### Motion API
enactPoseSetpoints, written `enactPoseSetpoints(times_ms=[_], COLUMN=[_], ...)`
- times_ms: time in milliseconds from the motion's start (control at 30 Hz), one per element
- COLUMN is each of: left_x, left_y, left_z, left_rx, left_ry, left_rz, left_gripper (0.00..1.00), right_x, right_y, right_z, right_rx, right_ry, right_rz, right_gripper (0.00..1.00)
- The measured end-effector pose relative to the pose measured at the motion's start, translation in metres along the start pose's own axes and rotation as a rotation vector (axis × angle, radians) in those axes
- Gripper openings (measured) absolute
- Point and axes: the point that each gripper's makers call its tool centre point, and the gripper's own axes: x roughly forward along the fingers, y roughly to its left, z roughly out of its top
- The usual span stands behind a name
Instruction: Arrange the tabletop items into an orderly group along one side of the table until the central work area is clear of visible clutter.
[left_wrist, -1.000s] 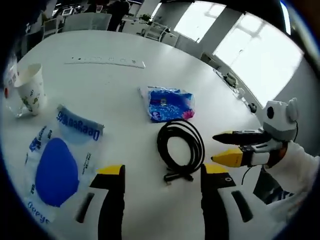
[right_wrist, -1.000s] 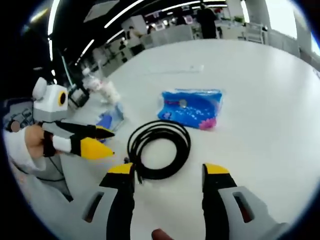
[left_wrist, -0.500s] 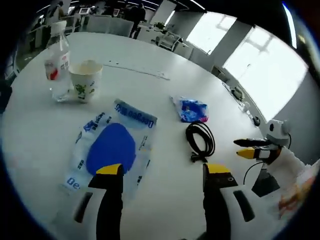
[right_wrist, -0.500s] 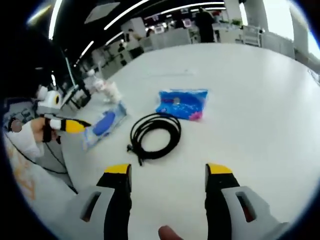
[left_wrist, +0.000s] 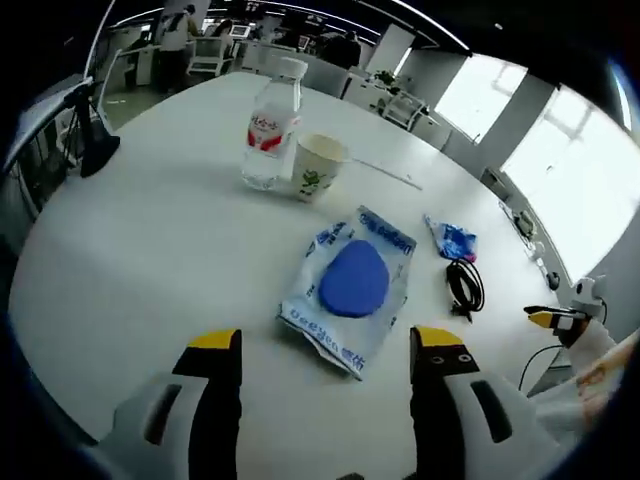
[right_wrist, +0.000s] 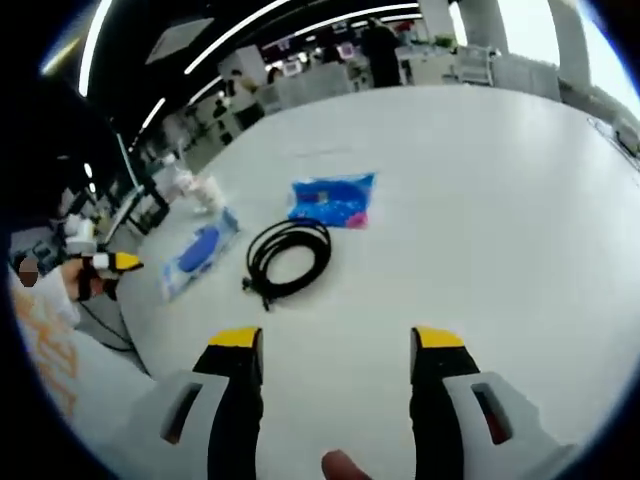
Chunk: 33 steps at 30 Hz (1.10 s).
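Fingers of the left gripper (left_wrist: 325, 355) and right gripper (right_wrist: 337, 350) stand apart, empty above the tabletop (left_wrist: 150, 230); the coiled black cable (right_wrist: 288, 258), mid-table beside the blue packet (right_wrist: 332, 201), is probably light and floppy, best pinched across its bundled loops.

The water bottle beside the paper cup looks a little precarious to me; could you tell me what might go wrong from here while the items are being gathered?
The water bottle stands upright, close against the paper cup; nudging either one could topple both, and the cup looks light.

The black cable is a loose coil, so gripping one strand may uncoil it across the white table.

The flat plastic pouch may be hard to pinch and could slide rather than lift.
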Motion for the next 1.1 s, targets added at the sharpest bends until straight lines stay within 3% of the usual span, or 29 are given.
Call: enactPoseSetpoints(times_ms=[67,133,433,800,1100], left_x=[-0.005,-0.008,-0.01,-0.002,0.0], left_y=[0.002,0.002,0.006,-0.001,0.004], left_z=[-0.007,-0.011,-0.003,-0.009,-0.016], left_rx=[0.06,0.065,-0.003,-0.003,-0.02], left_ry=[0.037,0.055,0.018,0.048,0.064], left_rz=[-0.002,-0.007,-0.016,-0.035,-0.032], left_gripper=[0.75,0.76,0.76,0.74,0.74], right_x=[-0.002,-0.004,-0.01,-0.01,-0.013], right_y=[0.0,0.001,0.002,-0.007,-0.011], right_z=[-0.002,-0.004,-0.013,-0.02,-0.025], right_rx=[0.023,0.03,0.034,0.108,0.129], right_ry=[-0.004,-0.001,0.019,0.011,0.011], right_rz=[0.006,0.005,0.008,0.005,-0.014], right_gripper=[0.58,0.58,0.58,0.56,0.54])
